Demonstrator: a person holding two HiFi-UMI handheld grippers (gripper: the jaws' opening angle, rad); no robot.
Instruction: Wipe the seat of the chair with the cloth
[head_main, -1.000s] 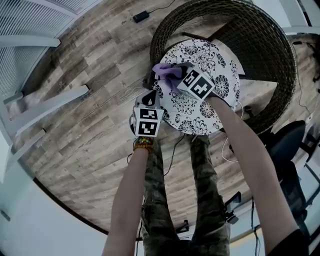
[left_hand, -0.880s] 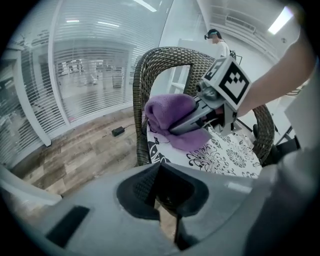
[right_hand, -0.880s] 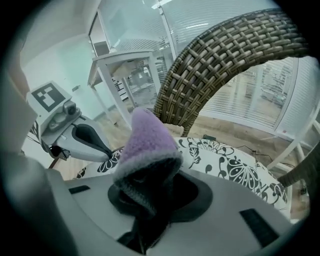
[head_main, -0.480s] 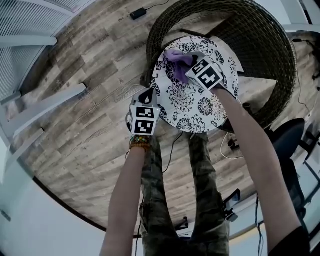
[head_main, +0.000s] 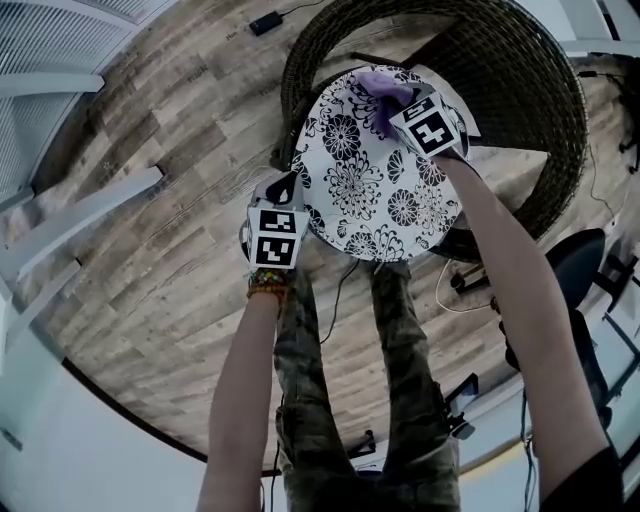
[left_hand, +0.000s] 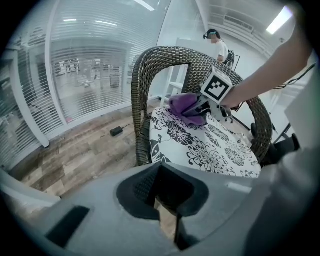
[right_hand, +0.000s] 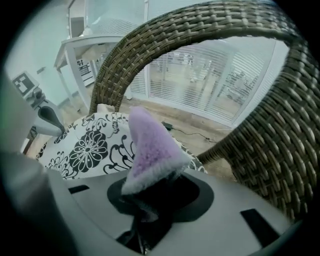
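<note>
Wiping seat (head_main: 350, 200) | right gripper (head_main: 398, 105) clamped on purple cloth (head_main: 375, 88) bunched at its tips | left gripper (head_main: 283, 188) jaws together, empty, seat just ahead | judgement: press cloth flat, overlap strokes, avoid wicker back (head_main: 540, 110).

Wood-plank floor (head_main: 150, 260) — wicker chair (head_main: 540, 90) and black adapter (head_main: 264, 22) on it.

We find the cloth (head_main: 378, 90) on the far part of the seat (head_main: 360, 190), caught in the right gripper (head_main: 402, 104), with the back of the chair (head_main: 545, 110) curving round behind it. The left gripper (head_main: 279, 196) hangs just beside the seat's left edge, above the floor (head_main: 170, 250). A small adapter (head_main: 265, 22) lies on the floor beyond the chair, to our left.
</note>
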